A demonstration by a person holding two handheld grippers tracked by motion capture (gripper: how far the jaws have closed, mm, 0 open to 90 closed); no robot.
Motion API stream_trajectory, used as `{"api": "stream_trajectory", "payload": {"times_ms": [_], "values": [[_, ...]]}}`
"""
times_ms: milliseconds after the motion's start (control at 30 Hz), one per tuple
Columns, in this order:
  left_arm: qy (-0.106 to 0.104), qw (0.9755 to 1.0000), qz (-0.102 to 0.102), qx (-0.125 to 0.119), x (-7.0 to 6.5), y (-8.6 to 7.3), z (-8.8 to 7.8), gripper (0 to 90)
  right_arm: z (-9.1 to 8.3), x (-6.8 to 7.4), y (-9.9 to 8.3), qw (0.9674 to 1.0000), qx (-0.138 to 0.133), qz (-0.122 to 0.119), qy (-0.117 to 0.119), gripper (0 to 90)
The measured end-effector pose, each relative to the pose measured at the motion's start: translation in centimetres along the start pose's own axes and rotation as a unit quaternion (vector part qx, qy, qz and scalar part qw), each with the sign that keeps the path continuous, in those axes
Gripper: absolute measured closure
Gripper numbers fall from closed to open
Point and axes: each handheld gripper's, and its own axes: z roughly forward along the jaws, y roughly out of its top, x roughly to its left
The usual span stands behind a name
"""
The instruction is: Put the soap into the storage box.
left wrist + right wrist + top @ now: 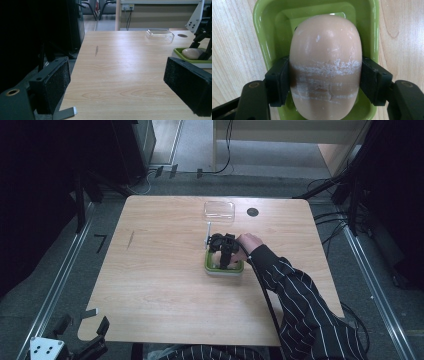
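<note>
A pale peach soap bar (325, 50), scuffed white across its middle, lies in a green soap dish (264, 37). My right gripper (325, 80) points down over the dish and is shut on the soap, its black pads (279, 82) pressed against both long sides. In the high view that gripper (223, 251) stands over the dish (223, 269) at the table's middle, held by a hand in a striped sleeve. My left gripper (120, 80) rests at the table's near left corner, jaws wide open with nothing between them; it faces the dish (178, 53) and the soap (192, 53).
A clear plastic lid (219, 210) lies behind the dish, toward the far edge, with a dark round hole (252, 211) to its right. A short dark mark (131, 239) is on the left half of the wooden table (165, 285). Black stands and cables surround the table.
</note>
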Motion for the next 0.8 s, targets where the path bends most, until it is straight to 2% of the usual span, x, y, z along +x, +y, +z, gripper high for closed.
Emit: {"api": "stream_trajectory", "payload": {"times_ms": [400, 800], "values": [[0.001, 1.0, -0.001, 0.0, -0.02, 0.03, 0.07, 7.2, -0.01, -0.12, -0.12, 1.0, 0.0, -0.002, 0.002, 32.1], [-0.002, 1.0, 0.003, 0.002, -0.09, 0.12, 0.41, 7.2, -0.58, -0.04, -0.17, 0.9999, -0.002, 0.002, -0.015, 26.1]]}}
